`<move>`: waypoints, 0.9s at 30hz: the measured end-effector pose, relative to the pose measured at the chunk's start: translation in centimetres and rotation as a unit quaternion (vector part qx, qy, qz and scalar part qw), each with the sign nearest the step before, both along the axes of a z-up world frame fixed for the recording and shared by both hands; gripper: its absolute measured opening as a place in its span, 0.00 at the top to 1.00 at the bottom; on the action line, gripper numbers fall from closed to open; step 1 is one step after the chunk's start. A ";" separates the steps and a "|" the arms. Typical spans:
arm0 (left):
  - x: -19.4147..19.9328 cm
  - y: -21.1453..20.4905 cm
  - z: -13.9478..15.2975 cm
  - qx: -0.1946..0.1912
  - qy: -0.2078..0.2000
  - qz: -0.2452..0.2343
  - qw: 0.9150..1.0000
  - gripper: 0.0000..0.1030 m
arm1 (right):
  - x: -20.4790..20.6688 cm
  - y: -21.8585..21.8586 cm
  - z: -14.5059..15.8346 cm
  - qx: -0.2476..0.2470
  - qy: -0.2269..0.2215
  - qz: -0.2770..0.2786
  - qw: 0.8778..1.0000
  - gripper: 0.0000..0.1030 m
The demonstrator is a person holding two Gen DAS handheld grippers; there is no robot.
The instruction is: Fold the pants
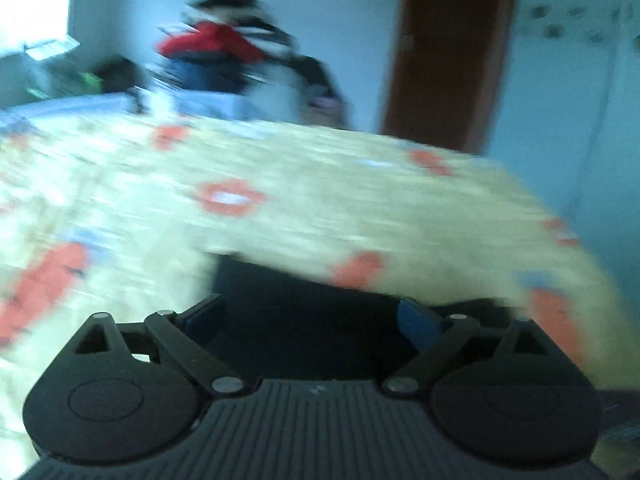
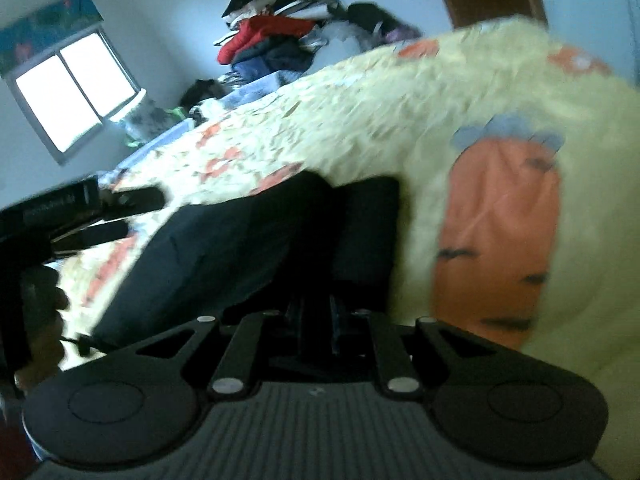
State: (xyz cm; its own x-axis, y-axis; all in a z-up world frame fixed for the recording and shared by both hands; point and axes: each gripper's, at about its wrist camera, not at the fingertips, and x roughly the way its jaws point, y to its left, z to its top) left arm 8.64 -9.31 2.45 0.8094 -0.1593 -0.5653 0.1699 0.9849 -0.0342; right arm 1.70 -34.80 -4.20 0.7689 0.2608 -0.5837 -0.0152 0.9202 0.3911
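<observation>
Dark navy pants [image 2: 248,240] lie on a bed with a yellow carrot-print blanket [image 2: 360,112]. My right gripper [image 2: 316,320] is shut on a fold of the pants' dark fabric right at its fingertips. My left gripper [image 1: 312,320] is open, its blue-padded fingers [image 1: 416,320] spread wide just over the pants [image 1: 304,304], with nothing between them. The left gripper also shows in the right wrist view [image 2: 120,216] at the far left, beside the pants. Both views are blurred.
A pile of clothes [image 2: 280,36] with a red jacket sits past the far side of the bed. A window [image 2: 72,88] is at the left, a brown door [image 1: 448,48] at the right. The blanket [image 1: 280,184] covers the whole bed.
</observation>
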 end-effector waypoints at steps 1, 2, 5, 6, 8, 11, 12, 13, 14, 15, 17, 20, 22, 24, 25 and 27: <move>0.3 0.7 -0.3 0.029 -0.004 0.024 0.999 0.08 | 0.0 0.0 0.4 -0.006 -0.005 -0.010 1.000 0.86; 0.5 1.3 -0.4 0.050 -0.007 0.041 0.998 0.08 | 0.1 0.1 0.7 -0.005 -0.012 -0.014 1.000 0.83; 1.0 3.3 -0.9 0.095 -0.004 0.074 0.993 0.07 | 1.3 0.4 1.0 0.024 -0.029 -0.006 0.999 0.41; 1.1 4.0 -0.8 0.107 -0.007 0.084 0.991 0.05 | 1.7 0.8 1.2 0.022 -0.037 -0.004 0.999 0.28; 1.3 5.2 -0.9 0.144 -0.016 0.113 0.983 0.05 | 2.7 1.5 1.6 0.002 -0.060 0.000 0.998 0.28; 2.1 7.4 -0.7 0.211 -0.023 0.145 0.966 0.04 | 5.5 2.0 1.6 0.002 -0.044 0.002 0.999 0.28; 2.4 8.2 -0.6 0.224 -0.024 0.153 0.962 0.04 | 6.4 2.2 1.4 -0.001 -0.035 -0.002 0.999 0.28; 2.6 9.4 -0.3 0.233 -0.024 0.162 0.959 0.04 | 7.4 2.3 1.1 -0.006 -0.024 -0.005 1.000 0.28; 3.0 10.8 0.0 0.234 -0.023 0.172 0.956 0.04 | 7.9 2.6 1.0 -0.008 -0.020 -0.006 1.000 0.28; 3.1 12.2 0.4 0.233 -0.021 0.181 0.955 0.04 | 8.4 2.8 0.7 -0.011 -0.016 -0.007 1.000 0.28; 3.8 14.9 1.0 0.238 -0.016 0.202 0.950 0.04 | 8.9 3.2 0.3 -0.023 -0.010 -0.006 1.000 0.29; 3.9 18.2 2.0 0.286 -0.032 0.242 0.927 0.04 | 8.6 4.0 0.3 -0.055 -0.018 -0.008 0.998 0.30; 3.7 19.4 2.5 0.335 -0.055 0.277 0.899 0.04 | 8.4 4.3 0.1 -0.062 -0.018 -0.010 0.998 0.30; 3.6 19.5 3.0 0.338 -0.065 0.302 0.889 0.04 | 8.4 4.3 0.0 -0.061 -0.019 -0.014 0.998 0.30; 3.4 19.2 3.2 0.310 -0.062 0.296 0.901 0.04 | 8.4 4.3 0.0 -0.058 -0.019 -0.016 0.998 0.30; 2.7 17.7 3.1 0.233 -0.048 0.250 0.938 0.03 | 8.4 4.3 0.1 -0.054 -0.021 -0.014 0.998 0.44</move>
